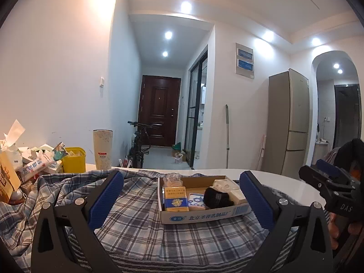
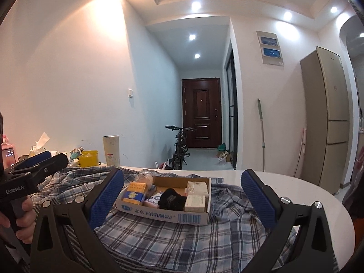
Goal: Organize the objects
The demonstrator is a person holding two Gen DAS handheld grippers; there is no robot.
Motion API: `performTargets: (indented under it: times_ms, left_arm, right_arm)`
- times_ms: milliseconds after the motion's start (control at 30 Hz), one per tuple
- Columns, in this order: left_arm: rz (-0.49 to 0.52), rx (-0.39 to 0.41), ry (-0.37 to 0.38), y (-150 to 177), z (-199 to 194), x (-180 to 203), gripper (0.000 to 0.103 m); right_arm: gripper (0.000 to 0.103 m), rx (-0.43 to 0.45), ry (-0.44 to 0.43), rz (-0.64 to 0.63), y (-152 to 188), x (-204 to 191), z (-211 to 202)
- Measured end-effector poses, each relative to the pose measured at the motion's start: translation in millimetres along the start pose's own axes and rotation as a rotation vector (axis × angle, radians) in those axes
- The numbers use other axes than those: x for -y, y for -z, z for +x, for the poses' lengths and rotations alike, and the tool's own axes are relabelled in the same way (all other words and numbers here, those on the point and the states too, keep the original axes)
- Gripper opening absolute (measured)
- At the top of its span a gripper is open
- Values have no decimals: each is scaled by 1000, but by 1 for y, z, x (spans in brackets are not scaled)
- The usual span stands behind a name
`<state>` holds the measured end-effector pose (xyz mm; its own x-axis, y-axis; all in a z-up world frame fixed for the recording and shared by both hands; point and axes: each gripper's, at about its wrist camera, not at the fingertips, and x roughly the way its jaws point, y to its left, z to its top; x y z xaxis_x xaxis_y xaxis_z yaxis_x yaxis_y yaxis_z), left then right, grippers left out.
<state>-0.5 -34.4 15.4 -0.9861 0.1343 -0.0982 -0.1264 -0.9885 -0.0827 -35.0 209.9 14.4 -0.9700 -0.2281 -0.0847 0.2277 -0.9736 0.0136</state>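
Cardboard box (image 1: 200, 215) of small items sits on plaid cloth (image 1: 136, 216).

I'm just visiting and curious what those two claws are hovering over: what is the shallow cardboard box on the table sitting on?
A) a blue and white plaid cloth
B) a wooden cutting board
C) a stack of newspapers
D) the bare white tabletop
A: the cardboard box rests on a rumpled plaid cloth that spreads out under all its sides, covering that part of the white table.
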Motion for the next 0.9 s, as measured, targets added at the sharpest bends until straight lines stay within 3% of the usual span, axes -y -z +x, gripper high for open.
performTargets:
  times_ms: [300,900]
  left_arm:
    - [18,-37,-29,6,6,5,103]
    - [34,-71,-54,8,14,7,103]
  right_arm:
    - [103,-81,26,-12,14,0,14]
    - [103,-56,36,-31,11,-3,6]
